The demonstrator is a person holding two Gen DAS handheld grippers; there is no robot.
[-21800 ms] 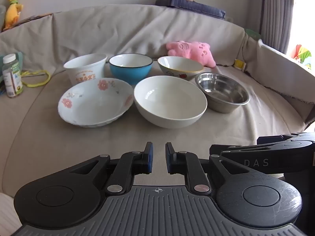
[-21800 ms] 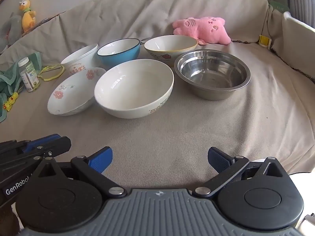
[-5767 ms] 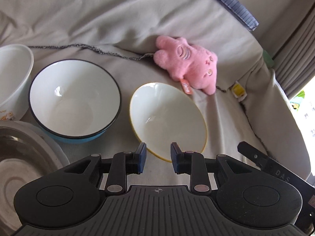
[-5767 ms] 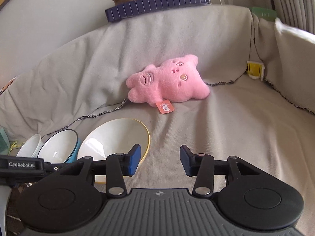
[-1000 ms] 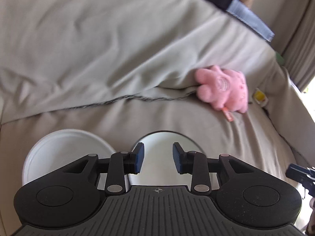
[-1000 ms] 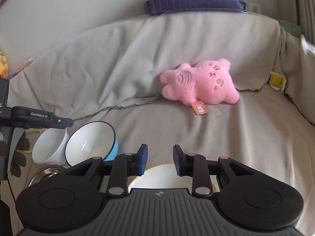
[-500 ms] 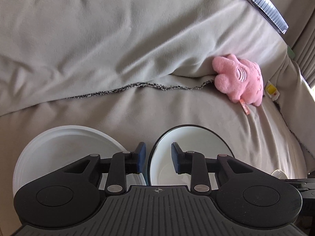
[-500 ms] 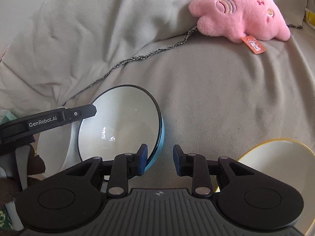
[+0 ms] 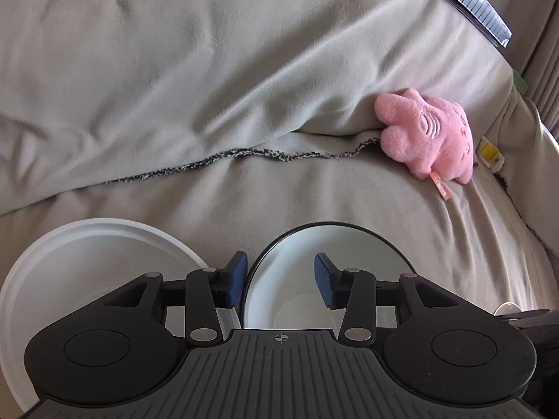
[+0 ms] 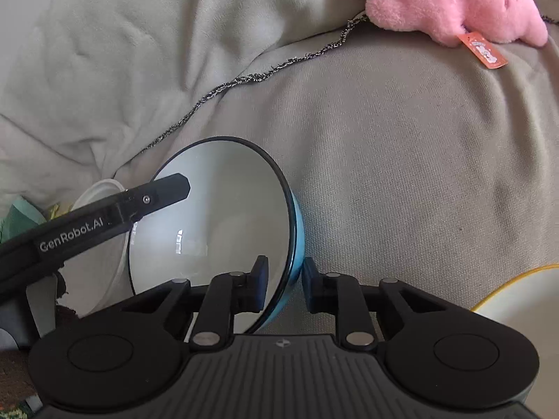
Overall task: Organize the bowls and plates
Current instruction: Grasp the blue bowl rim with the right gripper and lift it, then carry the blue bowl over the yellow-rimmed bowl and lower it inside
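The blue bowl (image 10: 216,216) with a white inside and black rim sits on the beige cover. My right gripper (image 10: 283,288) straddles its right rim, one finger inside and one outside, jaws still a little apart. My left gripper (image 9: 280,284) is open over the same bowl (image 9: 325,255), its left finger at the bowl's left rim, and its body shows in the right wrist view (image 10: 104,216). A white bowl (image 9: 87,262) stands just left of the blue one. The yellow-rimmed bowl (image 10: 524,303) lies at the right edge of the right wrist view.
A pink plush toy (image 9: 426,136) lies against the sofa back to the right, also in the right wrist view (image 10: 450,0). A dark blanket seam (image 9: 244,155) runs across the cover. A small yellow tag (image 9: 491,152) sits beyond the plush.
My left gripper's jaws have opened wider over the blue bowl. My right gripper has moved in low so its fingers straddle the blue bowl's right rim.
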